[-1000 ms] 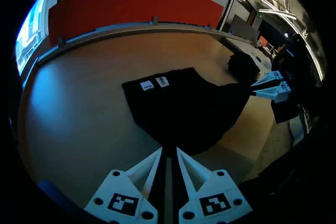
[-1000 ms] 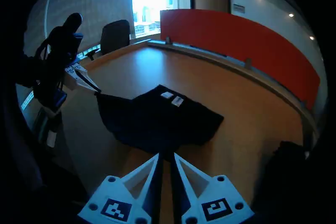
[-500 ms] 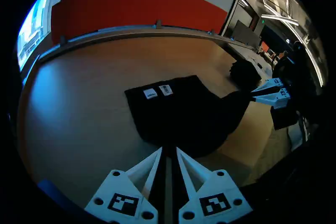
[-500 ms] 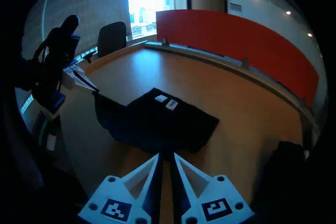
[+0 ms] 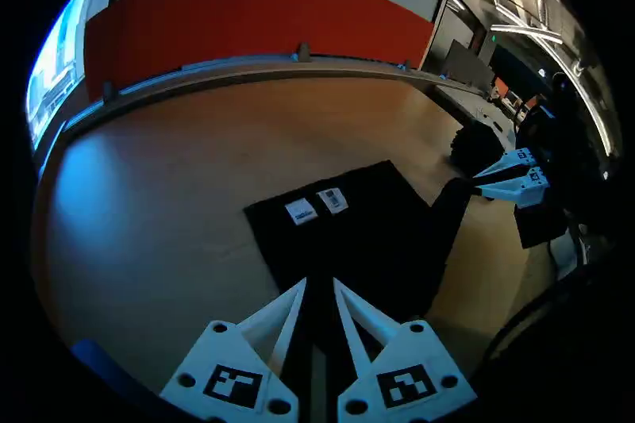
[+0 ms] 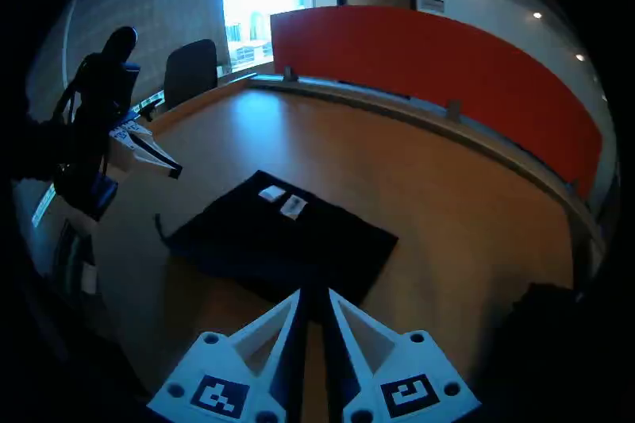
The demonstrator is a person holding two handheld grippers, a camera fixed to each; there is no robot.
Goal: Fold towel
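A dark towel (image 5: 357,240) (image 6: 278,236) lies on the wooden table (image 5: 175,153) (image 6: 429,185), with two white labels (image 5: 317,205) (image 6: 283,199) near its far edge. In the left gripper view my left gripper (image 5: 317,290) is shut, with dark cloth running between its fingers at the towel's near edge. In the right gripper view my right gripper (image 6: 313,296) is shut on the near edge. The right gripper (image 5: 475,183) also appears at the far right, with a towel corner hanging from it. The left gripper (image 6: 175,172) is raised at the left, above the towel's left corner.
A red partition (image 5: 238,14) (image 6: 444,58) and a rail run along the table's far edge. A dark chair (image 6: 186,70) stands by the window. A dark bag (image 5: 479,145) (image 6: 548,320) sits on the table's right. A person's dark sleeve (image 6: 83,129) is behind the left gripper.
Both grippers have moved forward over the towel, so the labels sit nearer. The raised cloth has sagged and now lies flatter and more compact on the table.
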